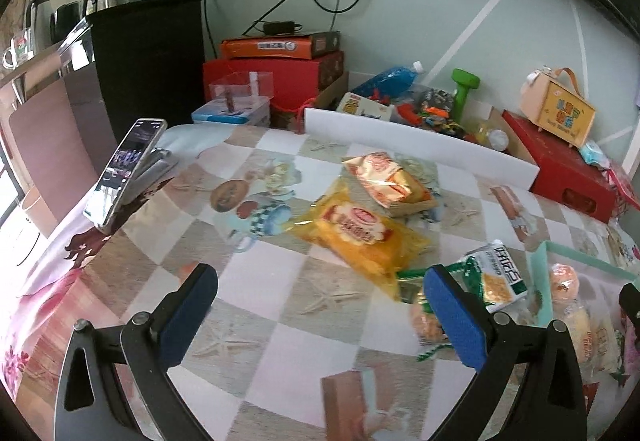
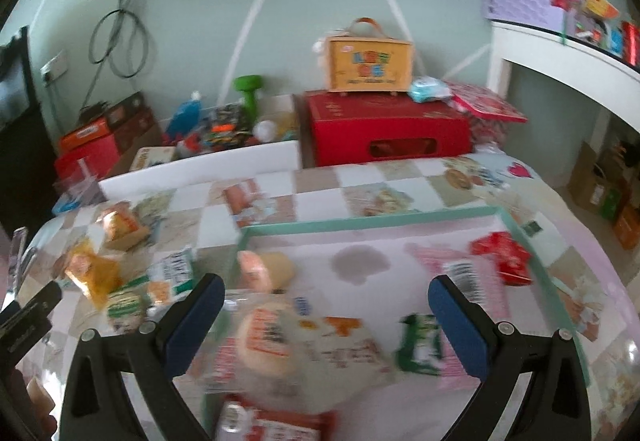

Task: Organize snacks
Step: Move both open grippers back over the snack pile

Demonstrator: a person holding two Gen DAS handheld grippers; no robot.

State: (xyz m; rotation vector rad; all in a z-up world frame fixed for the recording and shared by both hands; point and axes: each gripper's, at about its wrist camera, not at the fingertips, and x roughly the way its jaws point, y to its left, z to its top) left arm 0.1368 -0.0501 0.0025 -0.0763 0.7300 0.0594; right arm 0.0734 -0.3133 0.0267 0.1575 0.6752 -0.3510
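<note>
over the tray (image 2: 400, 219), right gripper (image 2: 326, 315) gapes wide, empty; left gripper (image 1: 320, 315) likewise.

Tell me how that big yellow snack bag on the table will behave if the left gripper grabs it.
The yellow snack bag looks like glossy film, so it may be slippery and crinkle between the fingers. It lies flat with loose, clear edges, so it will probably sag if held by an edge. It seems light for its size.
</note>
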